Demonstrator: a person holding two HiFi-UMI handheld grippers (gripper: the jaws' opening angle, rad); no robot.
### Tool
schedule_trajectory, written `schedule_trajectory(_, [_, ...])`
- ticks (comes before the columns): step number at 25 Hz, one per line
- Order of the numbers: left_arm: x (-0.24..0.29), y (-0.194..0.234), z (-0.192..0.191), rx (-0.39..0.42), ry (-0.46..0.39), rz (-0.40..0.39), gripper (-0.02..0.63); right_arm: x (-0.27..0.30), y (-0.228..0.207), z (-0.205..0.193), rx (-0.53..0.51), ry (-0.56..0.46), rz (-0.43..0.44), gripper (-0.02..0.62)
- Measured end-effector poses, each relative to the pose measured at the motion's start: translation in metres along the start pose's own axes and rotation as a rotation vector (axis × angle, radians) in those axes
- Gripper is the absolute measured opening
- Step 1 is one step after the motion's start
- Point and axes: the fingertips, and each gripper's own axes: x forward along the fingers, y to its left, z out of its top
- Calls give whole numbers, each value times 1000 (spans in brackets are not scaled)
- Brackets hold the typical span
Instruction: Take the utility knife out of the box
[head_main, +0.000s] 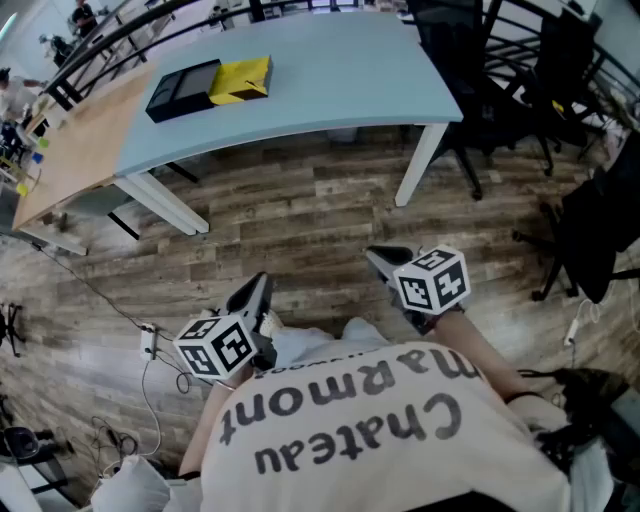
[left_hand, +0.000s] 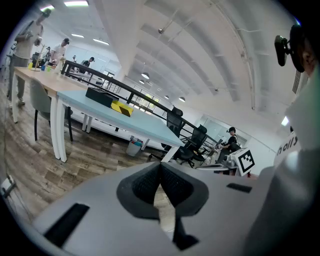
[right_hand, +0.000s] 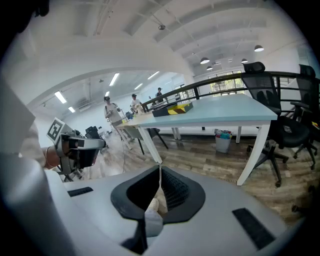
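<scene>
**A:** What fills most of the scene?

**B:** A brown wood-plank floor (head_main: 300, 210). A wide stretch of it lies between the person and the pale blue curved table on white legs (head_main: 330, 70). Black office chairs (head_main: 500, 90) crowd the table's right end.

**A:** Where is the task's thing?

**B:** A flat black box (head_main: 183, 90) lies on the far left part of that table. A yellow flat piece (head_main: 240, 80) touches its right side, and I cannot tell whether that is a lid or a second carton. The utility knife does not show. I take it to be inside the box.

**A:** So the work hasn't begun?

**B:** That's my reading. The person stands well apart from the table, so the approach comes first.

**A:** And the grippers?

**B:** Both sit close to the body and tip down toward the floor. That looks like a carrying posture, since nothing is within reach. The left gripper (head_main: 256, 296) has its jaw tips pressed together with nothing between them. The right gripper (head_main: 388, 264) is also fully closed and empty.

**A:** What will the next move call for?

**B:** Probably walking up and parting the jaws. One gripper may need to steady the box while the other lifts the knife.
</scene>
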Motion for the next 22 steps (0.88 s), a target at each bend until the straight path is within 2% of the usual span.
schedule_trajectory(11, [1,20,8,-25,9,7,3,17,4,4,19,20,0,41])
schedule_trajectory(17, [10,46,19,-39,29,-8,3,39,1,15,120,-11,3,41])
schedule_trajectory(22, [26,74,47,-31,48,-46,3,64,5,45,151,-38,-15,41])
